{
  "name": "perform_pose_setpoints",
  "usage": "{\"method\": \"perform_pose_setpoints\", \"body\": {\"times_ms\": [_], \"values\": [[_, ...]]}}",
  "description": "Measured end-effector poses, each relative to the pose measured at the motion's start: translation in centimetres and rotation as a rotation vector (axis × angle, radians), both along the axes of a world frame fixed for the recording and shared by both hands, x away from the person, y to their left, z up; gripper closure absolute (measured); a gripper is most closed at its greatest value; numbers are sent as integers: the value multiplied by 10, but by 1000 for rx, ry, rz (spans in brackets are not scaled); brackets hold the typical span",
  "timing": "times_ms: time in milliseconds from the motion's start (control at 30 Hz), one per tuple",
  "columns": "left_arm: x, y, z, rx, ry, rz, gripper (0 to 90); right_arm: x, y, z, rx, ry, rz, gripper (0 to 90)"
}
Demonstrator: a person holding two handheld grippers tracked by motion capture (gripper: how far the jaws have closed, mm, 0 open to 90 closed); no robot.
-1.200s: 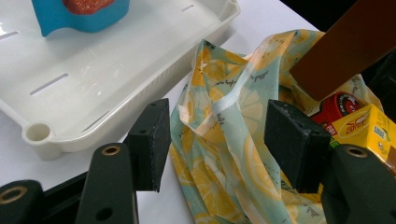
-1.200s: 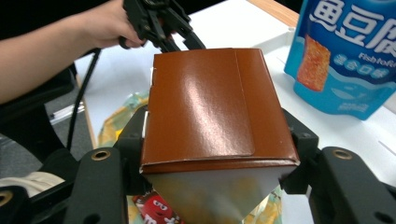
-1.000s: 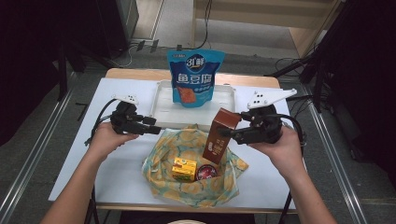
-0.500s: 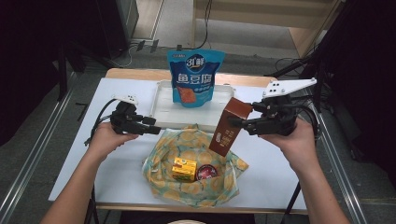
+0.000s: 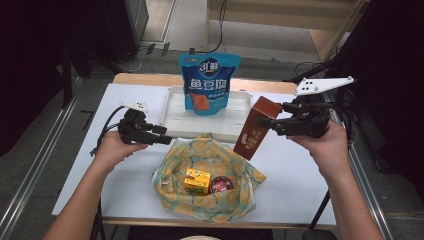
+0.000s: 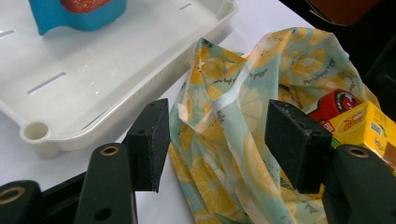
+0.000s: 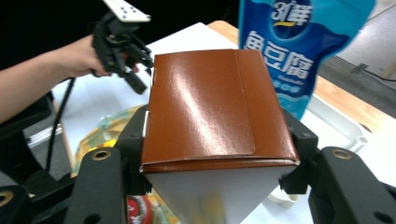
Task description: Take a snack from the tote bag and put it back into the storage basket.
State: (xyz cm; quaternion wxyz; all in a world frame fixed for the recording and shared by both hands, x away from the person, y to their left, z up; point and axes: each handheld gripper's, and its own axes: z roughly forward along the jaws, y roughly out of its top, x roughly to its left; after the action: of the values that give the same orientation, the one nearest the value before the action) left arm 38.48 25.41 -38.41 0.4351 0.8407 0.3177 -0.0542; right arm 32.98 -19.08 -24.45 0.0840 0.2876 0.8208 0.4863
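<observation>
Brown carton (image 5: 255, 127) clenched in right tongs (image 5: 267, 122), clear above worktop (image 5: 125, 182); left tongs (image 5: 162, 135) released astride fabric bag (image 5: 200, 157) rim.

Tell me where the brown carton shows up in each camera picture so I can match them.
High view: brown carton right of centre, tilted, clamped in the right gripper.
Left gripper view: a brown corner at the top right edge, probably the carton.
Right gripper view: centre, large, between the jaws.
Shared landmark: the blue pouch standing in the white tray.
</observation>
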Motion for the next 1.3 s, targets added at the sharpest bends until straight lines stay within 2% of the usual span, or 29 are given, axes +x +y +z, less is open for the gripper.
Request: {"method": "perform_pose_setpoints", "body": {"times_ms": [233, 500, 1067, 1300], "values": [[0, 0, 0, -6, 3, -1, 408, 14, 0, -8, -3, -3, -12, 436], [0, 4, 1, -7, 3, 1, 408, 36, 16, -24, -27, -2, -16, 436], [0, 6, 1, -15, -3, -3, 408, 80, 52, -32, -20, -1, -15, 437], [1, 6, 0, -10, -3, -6, 408, 92, 63, -32, -18, 1, -22, 437]]}}
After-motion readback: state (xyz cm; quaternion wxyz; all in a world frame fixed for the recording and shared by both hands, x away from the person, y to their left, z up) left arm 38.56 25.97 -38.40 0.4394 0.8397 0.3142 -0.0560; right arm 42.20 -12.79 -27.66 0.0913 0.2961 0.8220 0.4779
